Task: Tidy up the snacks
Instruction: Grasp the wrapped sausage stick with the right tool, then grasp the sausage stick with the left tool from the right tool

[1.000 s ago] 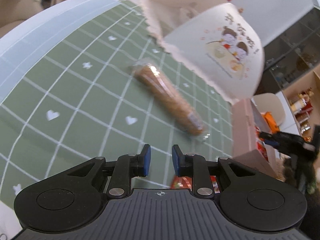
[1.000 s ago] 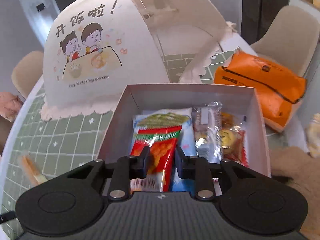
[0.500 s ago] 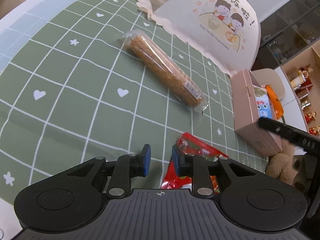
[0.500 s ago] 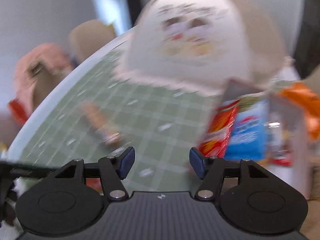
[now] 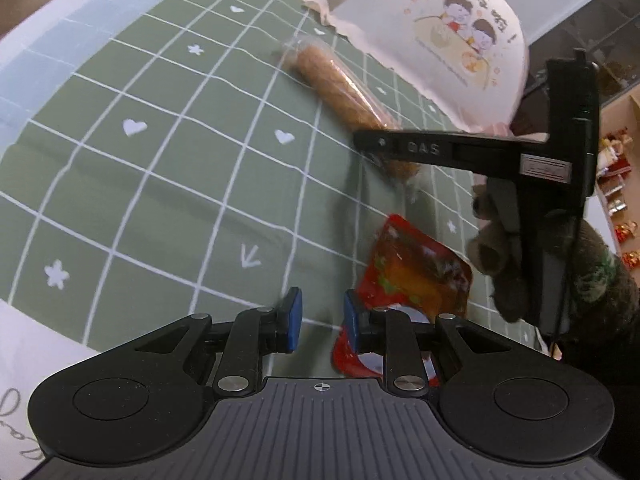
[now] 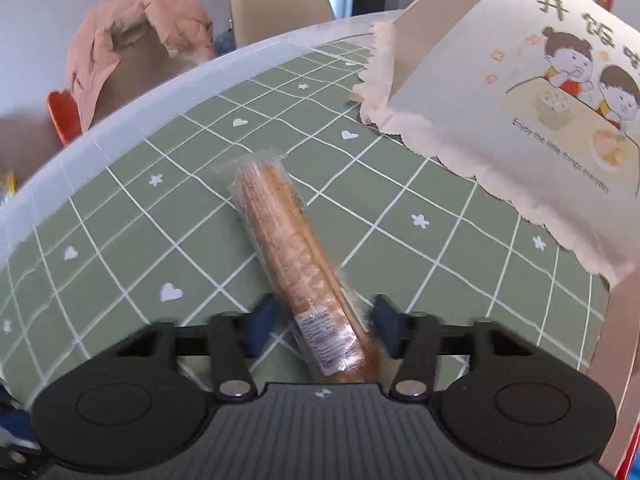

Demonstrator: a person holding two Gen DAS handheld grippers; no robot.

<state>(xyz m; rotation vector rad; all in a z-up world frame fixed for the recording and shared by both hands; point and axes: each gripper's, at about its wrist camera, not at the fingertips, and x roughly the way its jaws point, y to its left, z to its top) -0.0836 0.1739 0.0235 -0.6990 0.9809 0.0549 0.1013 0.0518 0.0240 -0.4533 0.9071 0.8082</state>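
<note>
Two grippers are at work: the right gripper has its fingers spread wide around the near end of the long biscuit pack, mid-table, ready to squeeze, while the left gripper waits nearly closed, holding nothing, beside the red snack bag.

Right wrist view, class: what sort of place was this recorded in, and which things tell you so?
Probably a home dining room. A round table with a green checked tablecloth, a beige dining chair with another draped in a pink jacket, and a cartoon-printed food cover suggest it.
</note>
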